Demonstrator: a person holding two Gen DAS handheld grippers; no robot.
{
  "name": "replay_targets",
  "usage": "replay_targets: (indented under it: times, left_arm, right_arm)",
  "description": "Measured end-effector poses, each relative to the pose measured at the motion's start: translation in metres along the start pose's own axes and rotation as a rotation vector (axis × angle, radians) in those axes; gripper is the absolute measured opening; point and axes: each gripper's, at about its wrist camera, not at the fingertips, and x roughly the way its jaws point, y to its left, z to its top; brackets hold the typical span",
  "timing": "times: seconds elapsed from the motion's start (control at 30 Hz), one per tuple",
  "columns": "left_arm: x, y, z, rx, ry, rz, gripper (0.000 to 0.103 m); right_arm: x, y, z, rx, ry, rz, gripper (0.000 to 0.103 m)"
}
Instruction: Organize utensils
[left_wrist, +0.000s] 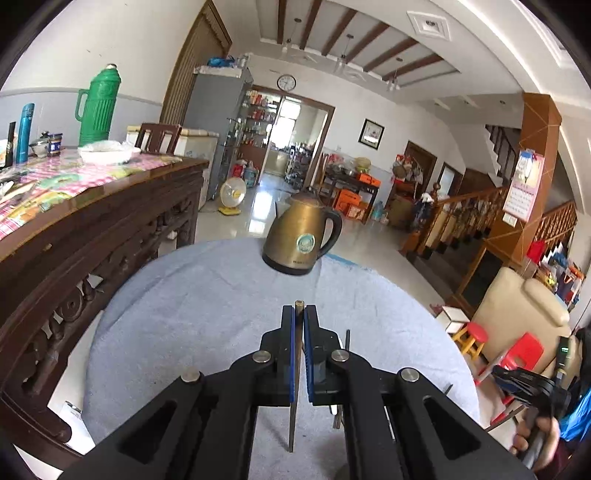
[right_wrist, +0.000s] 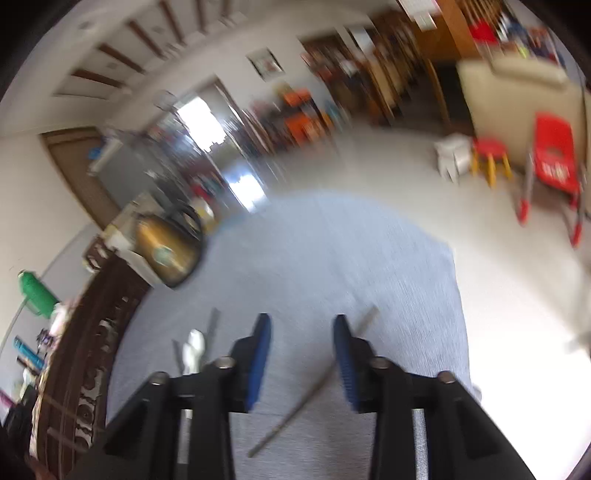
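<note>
The left gripper (left_wrist: 299, 314) is clamped on a thin, stiff, light chopstick (left_wrist: 295, 373) at centre-bottom; the right gripper (right_wrist: 301, 332) stands apart over another chopstick (right_wrist: 314, 387), best pinched mid-length.

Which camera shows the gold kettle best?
The left wrist camera. There the kettle stands sharp and whole on the grey cloth, handle and round label clear. The right wrist camera shows it only as a blurred gold shape at the left.

glossy tiled floor (left_wrist: 258, 206), beamed ceiling (left_wrist: 354, 33), wooden staircase (left_wrist: 476, 210)
</note>
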Motion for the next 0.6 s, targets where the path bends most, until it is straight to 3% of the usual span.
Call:
replay_targets:
  times: [0.2,0.33,0.53,0.6]
  left_arm:
    - [0.006,-0.002,0.0,0.025,0.006,0.0,0.004]
    - [0.001,-0.005,-0.003,0.043,0.004,0.002,0.004]
    - [-0.01,-0.009,-0.009,0.073,-0.015,0.016,0.004]
    - [-0.013,-0.009,-0.01,0.073,-0.021,0.02,0.004]
  right_arm:
    - [0.087,-0.044,0.017,0.099,0.211,-0.136,0.042]
    - [0.132,-0.051,0.026,0.114,0.312,-0.254,0.038]
    - [0.149,-0.027,0.025,-0.001,0.324,-0.417,0.032]
    - [0.152,-0.016,0.021,-0.068,0.326,-0.461,0.015]
